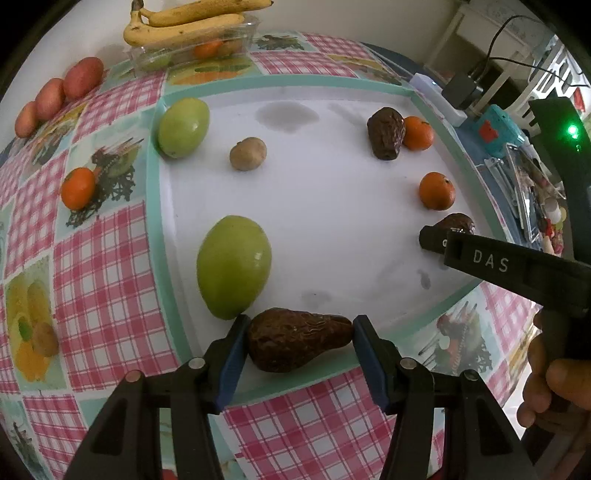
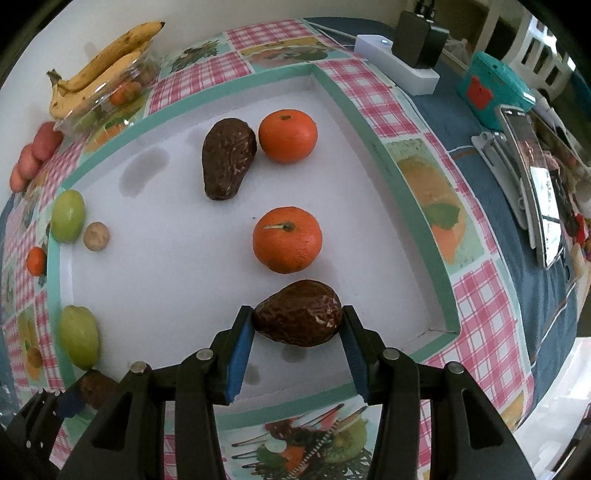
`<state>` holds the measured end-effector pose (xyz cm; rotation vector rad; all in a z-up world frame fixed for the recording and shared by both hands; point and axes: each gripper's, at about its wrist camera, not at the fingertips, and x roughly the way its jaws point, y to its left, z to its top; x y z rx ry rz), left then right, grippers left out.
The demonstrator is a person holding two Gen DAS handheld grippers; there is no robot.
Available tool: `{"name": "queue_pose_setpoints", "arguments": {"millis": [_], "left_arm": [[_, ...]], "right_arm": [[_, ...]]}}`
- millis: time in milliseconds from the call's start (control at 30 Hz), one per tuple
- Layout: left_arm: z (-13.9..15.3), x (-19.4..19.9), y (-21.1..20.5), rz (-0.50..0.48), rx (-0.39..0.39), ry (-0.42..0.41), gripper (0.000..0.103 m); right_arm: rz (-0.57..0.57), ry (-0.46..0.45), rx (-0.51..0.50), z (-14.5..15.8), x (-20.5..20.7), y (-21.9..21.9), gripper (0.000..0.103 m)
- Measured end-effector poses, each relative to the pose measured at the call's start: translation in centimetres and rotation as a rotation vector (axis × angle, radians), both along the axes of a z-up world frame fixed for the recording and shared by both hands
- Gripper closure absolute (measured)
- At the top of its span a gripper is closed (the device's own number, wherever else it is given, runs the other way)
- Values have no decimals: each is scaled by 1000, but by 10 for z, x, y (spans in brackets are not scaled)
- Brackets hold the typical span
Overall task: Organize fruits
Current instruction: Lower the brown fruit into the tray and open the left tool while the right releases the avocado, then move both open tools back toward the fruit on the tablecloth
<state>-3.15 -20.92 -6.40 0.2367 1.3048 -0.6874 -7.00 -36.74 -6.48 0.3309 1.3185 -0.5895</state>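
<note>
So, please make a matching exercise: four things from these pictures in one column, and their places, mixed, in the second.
Things:
1. bananas
2. small brown fruit
3. avocado
4. second avocado

Places:
A. between the fingers of the left gripper
B. on top of the clear plastic box
C. between the fingers of the right gripper
D. on the white tray, beside a green fruit

Pairs: 1-B, 2-D, 3-A, 4-C

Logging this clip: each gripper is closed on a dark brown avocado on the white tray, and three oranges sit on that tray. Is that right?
Not quite. Only two oranges sit on the white tray; the right wrist view shows it. A third orange lies outside on the checked cloth. The left gripper and right gripper each do grip a brown avocado.
</note>
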Motion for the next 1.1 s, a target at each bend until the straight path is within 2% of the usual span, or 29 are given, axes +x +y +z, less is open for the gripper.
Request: {"name": "queue_pose_setpoints", "arguments": {"millis": [333,733,800,1100], "left_arm": [[0,0,-4,2,4,-5,43],[1,2,-7,7,18,-13,41],[3,2,-6,1,22,-21,38],[24,1,0,-13,-10,-75,24]], "right_arm": [[9,3,-17,-2,4,5,53],[28,-2,-10,-4,8,14,40],[38,-1,-9,-4,8,16,36],[11,-59,-23,9,7,15,34]]}}
